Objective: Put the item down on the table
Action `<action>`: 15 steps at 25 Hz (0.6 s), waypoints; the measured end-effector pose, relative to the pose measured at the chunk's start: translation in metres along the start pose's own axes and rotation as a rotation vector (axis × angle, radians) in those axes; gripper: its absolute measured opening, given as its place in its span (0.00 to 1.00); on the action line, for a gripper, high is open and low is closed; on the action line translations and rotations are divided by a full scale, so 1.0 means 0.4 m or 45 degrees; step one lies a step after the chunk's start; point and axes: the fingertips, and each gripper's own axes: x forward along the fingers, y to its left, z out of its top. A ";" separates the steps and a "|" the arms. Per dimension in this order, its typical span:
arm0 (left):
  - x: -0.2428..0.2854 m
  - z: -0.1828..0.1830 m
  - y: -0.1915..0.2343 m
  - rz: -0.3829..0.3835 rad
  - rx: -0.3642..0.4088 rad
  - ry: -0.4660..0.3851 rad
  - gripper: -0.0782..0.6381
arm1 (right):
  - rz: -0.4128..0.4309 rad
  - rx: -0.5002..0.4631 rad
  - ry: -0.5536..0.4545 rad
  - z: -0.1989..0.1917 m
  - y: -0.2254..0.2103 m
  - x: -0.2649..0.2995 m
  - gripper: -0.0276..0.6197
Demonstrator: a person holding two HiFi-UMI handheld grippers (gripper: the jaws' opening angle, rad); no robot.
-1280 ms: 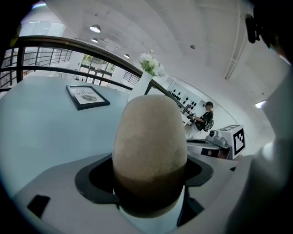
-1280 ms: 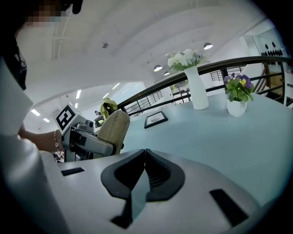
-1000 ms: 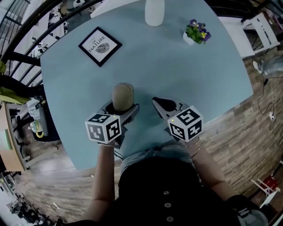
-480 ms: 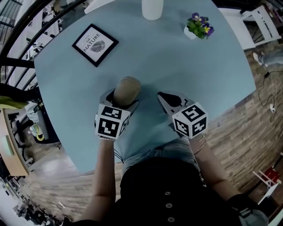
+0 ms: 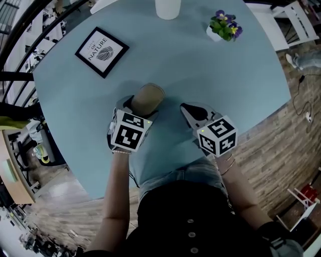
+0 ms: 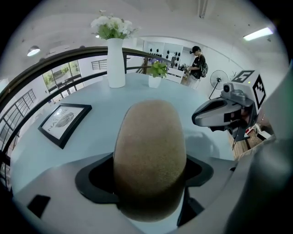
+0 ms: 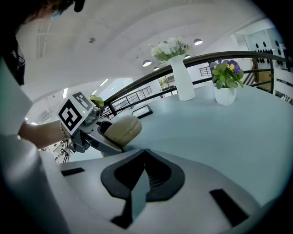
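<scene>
Two grippers over the blue table [image 5: 200, 65]: left gripper [image 5: 140, 108] clamped on the tan rounded item [image 5: 148, 96] (tabletop contact unclear); right gripper [image 5: 189, 111] just beside, jaws pressed together, nothing between.

**Item** [image 5: 147, 98]: between the jaws of the left gripper [image 5: 142, 108], over the near part of the table [image 5: 220, 80] (contact with the tabletop cannot be told).
**Right gripper** [image 5: 193, 111]: just right of the item, apart from it.
**Framed print** [image 5: 102, 51]: behind and left of the item, flat on the table.
**Vase** [image 5: 167, 7]: well behind the item, at the far edge.
**Potted plant** [image 5: 224, 30]: behind and right of the item, well apart.
</scene>
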 end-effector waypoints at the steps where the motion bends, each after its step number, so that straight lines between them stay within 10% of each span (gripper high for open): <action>1: 0.005 0.005 0.000 0.001 0.011 0.005 0.69 | 0.001 0.001 0.002 -0.003 0.000 -0.002 0.05; 15: 0.068 0.029 -0.017 -0.004 0.043 0.064 0.69 | -0.024 0.078 0.011 -0.052 -0.020 -0.010 0.05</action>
